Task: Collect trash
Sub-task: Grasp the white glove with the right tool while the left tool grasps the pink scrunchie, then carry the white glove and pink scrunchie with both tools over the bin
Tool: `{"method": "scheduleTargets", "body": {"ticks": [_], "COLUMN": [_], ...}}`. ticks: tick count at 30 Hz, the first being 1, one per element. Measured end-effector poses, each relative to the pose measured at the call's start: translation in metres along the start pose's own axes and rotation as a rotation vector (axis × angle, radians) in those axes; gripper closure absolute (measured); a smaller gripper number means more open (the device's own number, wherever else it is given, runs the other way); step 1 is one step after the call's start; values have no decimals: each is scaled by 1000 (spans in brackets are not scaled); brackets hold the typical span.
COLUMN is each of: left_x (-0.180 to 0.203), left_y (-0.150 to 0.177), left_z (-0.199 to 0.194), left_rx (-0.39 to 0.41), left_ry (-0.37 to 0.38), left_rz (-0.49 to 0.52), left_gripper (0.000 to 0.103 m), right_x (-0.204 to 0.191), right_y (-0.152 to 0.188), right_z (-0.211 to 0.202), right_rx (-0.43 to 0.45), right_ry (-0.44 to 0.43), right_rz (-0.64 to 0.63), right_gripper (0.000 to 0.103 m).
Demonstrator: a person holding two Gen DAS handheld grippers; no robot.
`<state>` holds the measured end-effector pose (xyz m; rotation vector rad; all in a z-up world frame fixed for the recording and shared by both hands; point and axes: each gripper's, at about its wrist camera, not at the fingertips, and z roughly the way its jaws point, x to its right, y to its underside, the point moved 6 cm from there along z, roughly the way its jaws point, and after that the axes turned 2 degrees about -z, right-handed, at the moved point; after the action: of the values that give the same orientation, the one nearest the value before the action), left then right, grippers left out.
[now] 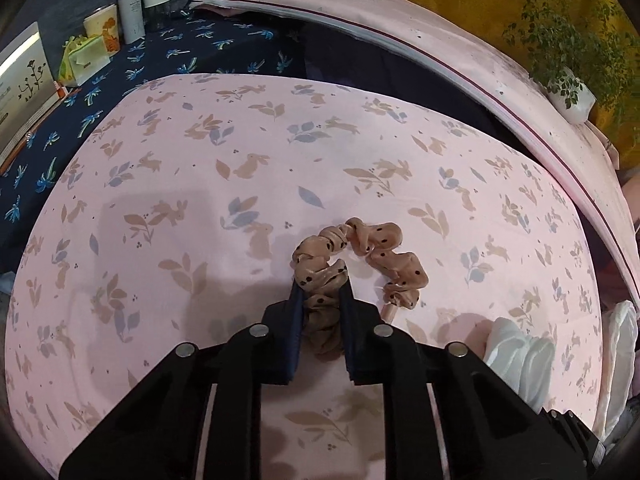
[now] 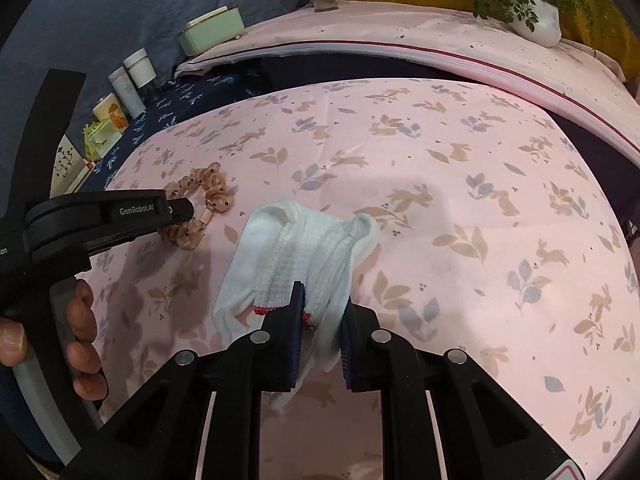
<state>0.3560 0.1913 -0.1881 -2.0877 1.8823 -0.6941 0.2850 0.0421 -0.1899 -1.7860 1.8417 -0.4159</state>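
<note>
With my left gripper (image 1: 322, 286) clamped on the dotted scrunchie (image 1: 356, 268) and my right gripper (image 2: 322, 304) pinching the white glove (image 2: 304, 252), both resting on the pink bunny-print cloth (image 2: 460, 184), I'd lift straight up (slowly, since both are limp) so neither slips free.

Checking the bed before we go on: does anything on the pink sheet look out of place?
Yes. A peach dotted scrunchie and a crumpled white glove lie on the pink sheet, stray items on bedding. The left gripper is shut on the scrunchie, the right gripper on the glove.
</note>
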Motion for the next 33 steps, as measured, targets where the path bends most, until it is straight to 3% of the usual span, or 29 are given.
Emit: {"method": "scheduleTargets", "body": {"ticks": [9,33], "left_x": [48,239], "left_y": [49,136], "left_z": [-33,-129], "left_rx": [-26,39], "left_ry": [39,159], "left_rz": [62,351], "left_gripper": [89,89], "right_x": [41,194], "right_y": [27,63], "right_z": [-42,-193], "right_rx": [8,228], "right_ry": [18,114], "right_rz": [64,291], "right_gripper": [91,91]}}
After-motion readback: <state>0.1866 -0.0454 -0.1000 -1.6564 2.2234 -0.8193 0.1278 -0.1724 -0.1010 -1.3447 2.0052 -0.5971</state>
